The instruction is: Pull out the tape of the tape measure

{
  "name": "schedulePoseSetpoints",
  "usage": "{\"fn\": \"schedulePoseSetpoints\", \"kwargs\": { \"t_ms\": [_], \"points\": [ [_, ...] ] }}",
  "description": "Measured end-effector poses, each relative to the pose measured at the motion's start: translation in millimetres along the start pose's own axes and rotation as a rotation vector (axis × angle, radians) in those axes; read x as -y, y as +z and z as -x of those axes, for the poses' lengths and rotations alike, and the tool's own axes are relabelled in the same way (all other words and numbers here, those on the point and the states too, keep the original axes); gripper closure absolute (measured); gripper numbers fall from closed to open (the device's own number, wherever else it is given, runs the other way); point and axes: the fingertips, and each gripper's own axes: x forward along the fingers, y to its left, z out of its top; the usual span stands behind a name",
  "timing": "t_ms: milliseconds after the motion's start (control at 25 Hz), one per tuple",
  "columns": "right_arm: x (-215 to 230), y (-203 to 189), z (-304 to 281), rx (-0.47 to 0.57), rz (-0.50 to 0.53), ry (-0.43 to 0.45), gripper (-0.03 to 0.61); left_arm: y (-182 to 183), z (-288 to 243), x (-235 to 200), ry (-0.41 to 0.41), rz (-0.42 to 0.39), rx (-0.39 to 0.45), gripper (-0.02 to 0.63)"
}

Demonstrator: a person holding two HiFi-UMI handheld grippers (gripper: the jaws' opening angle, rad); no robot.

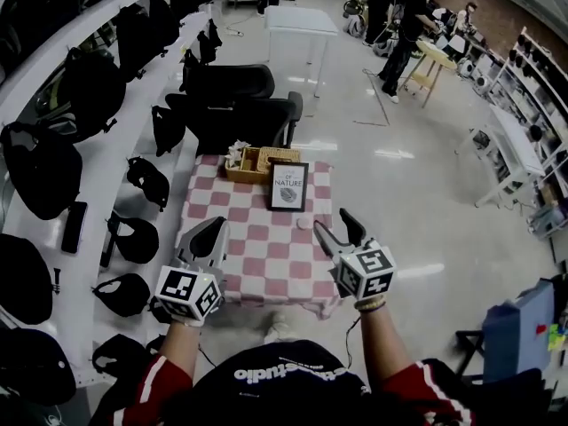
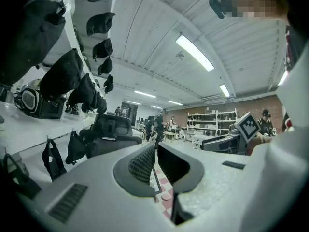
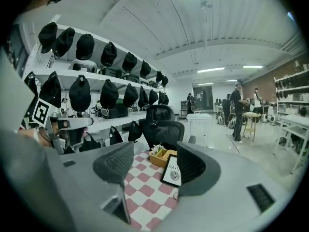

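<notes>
A small round whitish tape measure [image 1: 304, 224] lies on the red-and-white checkered tablecloth [image 1: 257, 269], right of the middle. My right gripper [image 1: 333, 222] hovers just right of it and above the cloth, with its jaws spread and nothing between them. In the right gripper view the tape measure [image 3: 176, 195] peeks out beside the right jaw, partly hidden. My left gripper [image 1: 213, 226] hangs over the table's left edge with its jaws together and empty. In the left gripper view [image 2: 155, 148] the tape measure [image 2: 166, 195] shows below the closed tips.
A framed "NATURE" picture [image 1: 288, 186] and a yellow basket [image 1: 253, 162] stand at the table's far side. Behind them are two black office chairs [image 1: 240, 105]. White shelves with black caps and bags [image 1: 53, 167] run along the left. People work at benches far right [image 1: 408, 25].
</notes>
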Motion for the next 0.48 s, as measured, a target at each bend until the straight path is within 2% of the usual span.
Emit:
{"fn": "schedulePoseSetpoints", "kwargs": {
  "t_ms": [240, 360, 480],
  "points": [
    [15.8, -20.8, -12.0, -0.044, -0.011, 0.008, 0.305, -14.4, -15.9, 11.5, -0.016, -0.002, -0.017, 0.604],
    [25.1, -32.0, -19.7, -0.071, -0.024, 0.005, 0.305, -18.0, -26.1, 16.4, -0.033, 0.008, -0.020, 0.560],
    [31.3, -46.1, -26.5, -0.106, -0.038, 0.008, 0.305, -21.7, -36.2, 20.7, -0.041, 0.016, -0.033, 0.558]
  ]
}}
